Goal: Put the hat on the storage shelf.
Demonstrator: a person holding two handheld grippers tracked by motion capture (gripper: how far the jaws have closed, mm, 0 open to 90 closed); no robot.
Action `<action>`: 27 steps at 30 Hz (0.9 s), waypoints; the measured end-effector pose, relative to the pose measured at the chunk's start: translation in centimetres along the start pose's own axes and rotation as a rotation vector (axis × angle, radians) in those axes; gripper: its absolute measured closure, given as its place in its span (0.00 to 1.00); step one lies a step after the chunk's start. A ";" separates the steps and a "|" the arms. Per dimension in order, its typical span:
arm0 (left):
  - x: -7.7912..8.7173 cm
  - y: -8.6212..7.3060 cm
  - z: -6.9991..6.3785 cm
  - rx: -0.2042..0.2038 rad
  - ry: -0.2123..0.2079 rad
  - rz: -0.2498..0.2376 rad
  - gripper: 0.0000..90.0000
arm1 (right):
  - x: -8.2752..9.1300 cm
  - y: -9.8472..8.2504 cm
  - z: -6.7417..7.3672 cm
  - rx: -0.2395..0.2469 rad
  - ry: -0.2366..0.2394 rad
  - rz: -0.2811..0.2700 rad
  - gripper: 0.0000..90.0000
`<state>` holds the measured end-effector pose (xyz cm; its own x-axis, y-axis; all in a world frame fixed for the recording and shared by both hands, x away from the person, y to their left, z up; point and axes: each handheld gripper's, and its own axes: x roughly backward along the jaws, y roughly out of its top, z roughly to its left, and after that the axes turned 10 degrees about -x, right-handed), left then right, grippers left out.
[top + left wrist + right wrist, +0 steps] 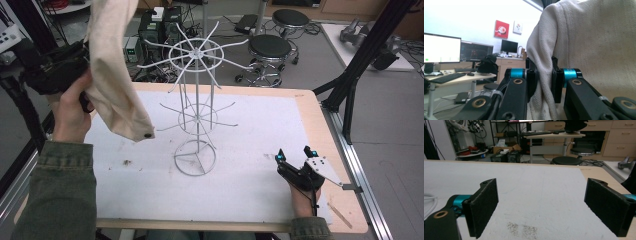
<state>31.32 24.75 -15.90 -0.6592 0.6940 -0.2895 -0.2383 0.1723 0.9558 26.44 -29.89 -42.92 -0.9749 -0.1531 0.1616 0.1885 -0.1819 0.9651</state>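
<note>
cream cloth (pixel 116 70) is hanging above the table's (pixel 310 107) left side, pinched in the left gripper (pixel 541 80), while the right gripper (pixel 295 155) is resting wide apart beside the white wire rack (pixel 196 100).

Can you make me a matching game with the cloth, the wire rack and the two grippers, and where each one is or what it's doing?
Things:
1. cream cloth
2. white wire rack
3. left gripper
4. right gripper

States:
A. open, resting low on the white mat
B. hanging in the air
C. standing upright mid-table
D. shut on fabric

Pairs: 1-B, 2-C, 3-D, 4-A
</note>
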 end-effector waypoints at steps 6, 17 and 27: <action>-1.2 -0.2 -0.4 0.008 -0.008 0.009 0.89 | 0.0 0.0 0.0 -0.007 0.000 0.009 0.12; -2.9 -0.5 -0.9 0.004 -0.012 0.040 0.89 | 0.0 0.0 0.0 0.001 0.004 0.002 0.12; -3.3 -0.8 -1.3 -0.020 0.020 0.077 0.88 | -0.1 0.0 0.0 0.001 0.001 0.013 0.12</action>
<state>32.77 21.46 -15.76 -0.6904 0.6904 -0.2161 -0.2001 0.1048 0.9742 26.50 -29.87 -42.95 -0.9722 -0.1567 0.1739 0.2012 -0.1793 0.9630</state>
